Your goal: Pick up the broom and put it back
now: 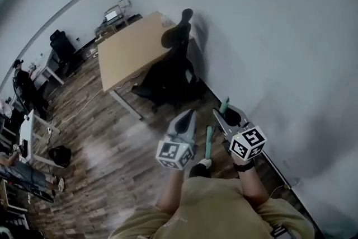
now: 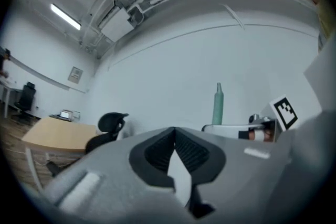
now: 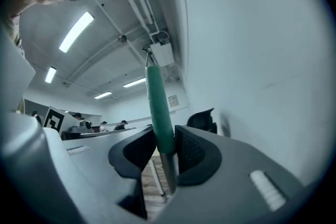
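Observation:
The broom's green handle (image 3: 159,107) stands upright between the pads of my right gripper (image 3: 164,136), which is shut on it. In the head view the handle's tip (image 1: 224,104) pokes up past my right gripper (image 1: 225,116), and a lower stretch of the handle (image 1: 208,141) runs down toward the person's body. The broom head is hidden. My left gripper (image 1: 190,116) is held beside it to the left, with its jaws meeting at the tip and nothing between them. The left gripper view shows its shut jaws (image 2: 174,132), the handle's tip (image 2: 218,102) and the right gripper's marker cube (image 2: 286,112).
A white wall (image 1: 268,36) runs close along the right. A black office chair (image 1: 170,73) and a wooden desk (image 1: 131,47) stand ahead on the wood floor (image 1: 112,143). More desks and a person (image 1: 25,84) are at the far left.

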Available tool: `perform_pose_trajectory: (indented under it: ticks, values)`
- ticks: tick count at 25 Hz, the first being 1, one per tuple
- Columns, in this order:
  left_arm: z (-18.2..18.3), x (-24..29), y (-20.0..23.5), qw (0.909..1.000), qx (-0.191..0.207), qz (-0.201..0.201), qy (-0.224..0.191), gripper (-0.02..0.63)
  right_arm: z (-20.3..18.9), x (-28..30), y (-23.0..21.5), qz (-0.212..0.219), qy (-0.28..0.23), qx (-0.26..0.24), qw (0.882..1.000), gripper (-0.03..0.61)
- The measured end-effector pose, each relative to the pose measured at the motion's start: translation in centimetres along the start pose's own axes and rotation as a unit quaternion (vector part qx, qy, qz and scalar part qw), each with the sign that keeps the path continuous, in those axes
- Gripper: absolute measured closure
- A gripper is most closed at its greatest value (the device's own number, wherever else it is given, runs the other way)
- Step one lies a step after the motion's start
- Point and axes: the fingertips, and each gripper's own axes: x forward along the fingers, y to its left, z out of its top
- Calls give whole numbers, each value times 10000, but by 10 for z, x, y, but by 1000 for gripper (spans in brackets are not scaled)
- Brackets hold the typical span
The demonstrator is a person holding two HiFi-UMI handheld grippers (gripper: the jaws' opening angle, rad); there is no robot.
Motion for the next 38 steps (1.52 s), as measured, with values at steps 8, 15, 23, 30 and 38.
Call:
perform_pose_trajectory:
  ticks: [8,15,23,30,38]
  values:
    - [-5,119,-80,9668,-191,-2522,360,614,10,-73,-118,-2638,-207,59,9643,465]
    - [-53,168,-111,9205,-651,-3733,950,614,-6,-135,-165,-4347,-204,90,9003,458]
    - [-120,193,-139,8636,-1017,-4664,1621,614,-90,-197,-201,-5742,34,632,8163,466]
    - [-198,221,-161,8407,-1012,-4818,2255,614,-192,-234,-244,-6236,532,1451,7663,473]
    - [-312,246,-193,8272,-771,-4587,3152,614,-313,-235,-286,-5955,1629,2206,7551,469]
